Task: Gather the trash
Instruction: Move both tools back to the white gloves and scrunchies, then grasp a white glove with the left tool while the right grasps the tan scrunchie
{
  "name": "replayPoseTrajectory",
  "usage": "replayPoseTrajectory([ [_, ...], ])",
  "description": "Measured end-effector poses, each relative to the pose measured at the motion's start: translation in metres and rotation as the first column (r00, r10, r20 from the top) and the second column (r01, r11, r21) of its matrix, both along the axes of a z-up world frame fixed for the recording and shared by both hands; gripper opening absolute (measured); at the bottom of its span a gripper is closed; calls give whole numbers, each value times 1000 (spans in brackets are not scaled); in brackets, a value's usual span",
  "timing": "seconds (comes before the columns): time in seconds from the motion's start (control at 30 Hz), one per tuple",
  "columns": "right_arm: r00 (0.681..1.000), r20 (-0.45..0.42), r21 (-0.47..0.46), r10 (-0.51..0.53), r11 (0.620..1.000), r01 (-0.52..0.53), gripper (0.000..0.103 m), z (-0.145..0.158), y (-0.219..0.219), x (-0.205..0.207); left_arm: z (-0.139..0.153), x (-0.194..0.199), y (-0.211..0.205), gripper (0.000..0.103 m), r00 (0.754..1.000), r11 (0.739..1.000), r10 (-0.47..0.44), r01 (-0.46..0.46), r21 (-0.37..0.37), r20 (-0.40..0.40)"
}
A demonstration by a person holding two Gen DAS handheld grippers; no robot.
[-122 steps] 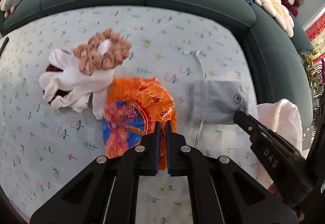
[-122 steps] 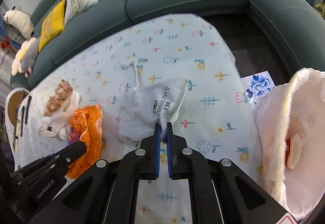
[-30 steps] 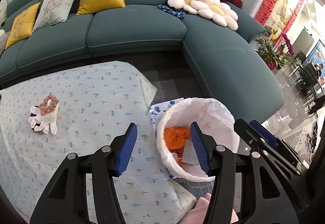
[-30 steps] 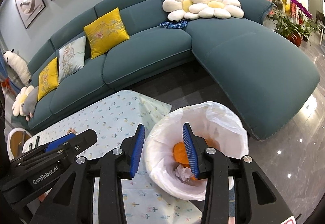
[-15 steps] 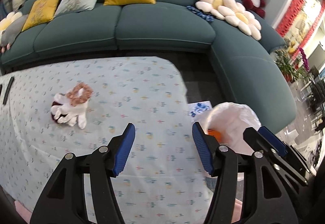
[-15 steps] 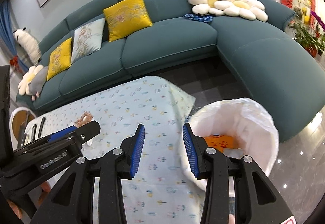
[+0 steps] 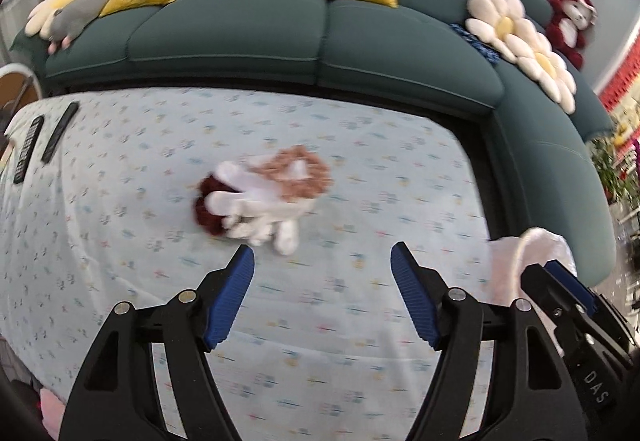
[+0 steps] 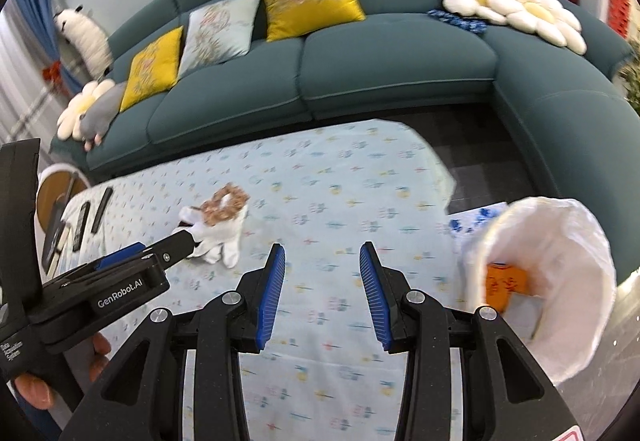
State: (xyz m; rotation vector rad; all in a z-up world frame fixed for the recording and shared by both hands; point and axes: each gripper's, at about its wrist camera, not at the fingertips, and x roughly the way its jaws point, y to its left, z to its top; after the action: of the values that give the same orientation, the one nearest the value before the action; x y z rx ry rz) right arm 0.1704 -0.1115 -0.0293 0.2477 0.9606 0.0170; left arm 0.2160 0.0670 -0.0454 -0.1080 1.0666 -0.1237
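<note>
The left gripper (image 7: 322, 261) hangs with jaws spread wide and empty; a crumpled white cloth bundle with a tan beaded ring and dark red patch (image 7: 260, 197) lies on the pale floral tablecloth (image 7: 360, 161) just ahead and slightly left of its fingertips. The right gripper (image 8: 322, 265), also parted and empty, has the bundle (image 8: 218, 225) ahead-left. Only the right wrist view shows inside the white-lined waste bin (image 8: 560, 241), where an orange wrapper (image 8: 506, 283) lies.

From the left wrist we look down over the tabletop (image 7: 360, 361) toward the teal sofa (image 7: 280, 37) at 12 o'clock. Our right wrist view sits higher and farther back, sharing both, with the lined bin (image 8: 560, 241) at 3 o'clock.
</note>
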Motion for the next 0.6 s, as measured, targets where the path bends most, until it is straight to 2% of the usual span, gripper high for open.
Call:
replayPoseTrajectory([
  [0.27,996,-65,17,53,999,-52,39,-30,49,46,-36,22,54,67,998,999,39,-39,16,-40],
  [0.6,988,-131,54,75,996,-68,39,-67,84,110,-66,52,61,61,997,999,-26,23,-35,-77],
])
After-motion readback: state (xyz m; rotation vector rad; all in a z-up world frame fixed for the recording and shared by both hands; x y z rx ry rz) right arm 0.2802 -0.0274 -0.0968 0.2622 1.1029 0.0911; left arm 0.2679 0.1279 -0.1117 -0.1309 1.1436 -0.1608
